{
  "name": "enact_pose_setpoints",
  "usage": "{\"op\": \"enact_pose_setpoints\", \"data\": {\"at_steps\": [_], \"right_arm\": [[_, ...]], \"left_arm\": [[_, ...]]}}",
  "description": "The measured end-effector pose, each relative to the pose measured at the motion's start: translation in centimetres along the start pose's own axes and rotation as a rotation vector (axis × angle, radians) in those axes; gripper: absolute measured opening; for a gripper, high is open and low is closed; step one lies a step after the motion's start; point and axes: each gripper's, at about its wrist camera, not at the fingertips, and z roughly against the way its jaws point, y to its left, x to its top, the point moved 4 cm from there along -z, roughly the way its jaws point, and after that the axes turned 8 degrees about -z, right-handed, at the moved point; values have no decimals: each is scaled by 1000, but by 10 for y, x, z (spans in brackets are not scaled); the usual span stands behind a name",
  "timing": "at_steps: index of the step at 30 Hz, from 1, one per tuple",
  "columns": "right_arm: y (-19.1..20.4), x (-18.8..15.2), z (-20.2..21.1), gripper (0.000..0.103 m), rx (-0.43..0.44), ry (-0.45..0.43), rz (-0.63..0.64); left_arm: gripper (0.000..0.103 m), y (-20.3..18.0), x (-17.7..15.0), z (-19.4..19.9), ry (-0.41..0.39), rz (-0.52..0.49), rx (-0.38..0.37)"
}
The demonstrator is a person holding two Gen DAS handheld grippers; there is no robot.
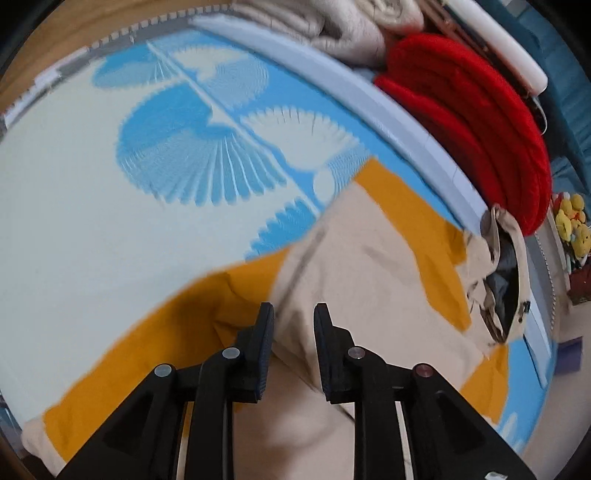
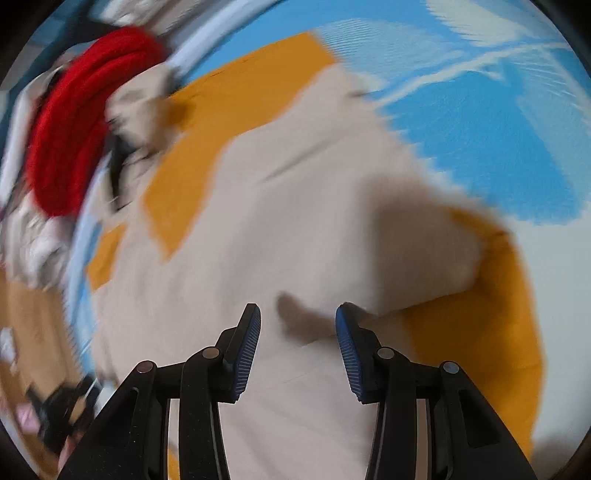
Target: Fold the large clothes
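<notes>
A large beige and orange garment (image 1: 369, 266) lies spread on a blue and white patterned mat (image 1: 110, 221). Its hood end (image 1: 498, 273) is bunched at the right. My left gripper (image 1: 293, 314) is open and empty, hovering just above the beige body by an orange sleeve (image 1: 207, 302). In the right wrist view, which is motion-blurred, the same garment (image 2: 295, 206) fills the middle. My right gripper (image 2: 298, 317) is open and empty above the beige cloth, with an orange sleeve (image 2: 480, 314) to its right.
A folded red knit (image 1: 480, 110) and a cream blanket (image 1: 332, 26) lie past the mat's pale border (image 1: 369, 92). Yellow plush toys (image 1: 572, 221) sit at the far right. The red knit also shows in the right wrist view (image 2: 74, 122), upper left. Wooden floor (image 2: 29, 325) lies at the left.
</notes>
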Motion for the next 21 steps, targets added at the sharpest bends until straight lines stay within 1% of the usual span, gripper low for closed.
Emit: {"op": "enact_pose_setpoints", "data": {"at_steps": [1,3,4,6,9,10,12,14,16,17,18,19,21], "right_arm": [[-12,5,1,44,-44,-22,-40],[-27,10,4,44,-79,-45,-100],[-33,12,9,44,-101,-69,-127],[-32,13,18,44,-120,-117,-123],[-17,9,37,44,-116,-207,-77],[-8,6,44,44,-107,-246,-48],[4,2,53,44,-97,-291,-5],[15,-4,62,44,-98,-337,40],[22,-9,66,44,-99,-373,76],[26,-9,65,45,-98,-384,99],[31,-11,62,48,-100,-391,136],[35,-11,58,50,-108,-391,170],[36,-9,52,50,-121,-383,190]], "left_arm": [[20,-3,2,4,-18,-20,-4],[20,-13,3,4,-16,-57,-30],[20,-18,-1,1,3,-69,-50],[20,-24,-7,-8,48,-78,-76],[20,-42,-26,-18,105,-131,-79],[20,-51,-32,-22,123,-170,-78],[20,-65,-43,-23,142,-229,-87],[20,-80,-51,-25,145,-312,-89],[21,-87,-56,-31,140,-385,-57],[25,-87,-57,-34,144,-401,-38],[26,-83,-60,-41,163,-405,-7],[26,-77,-63,-47,192,-388,7],[26,-69,-69,-55,244,-344,7]]}}
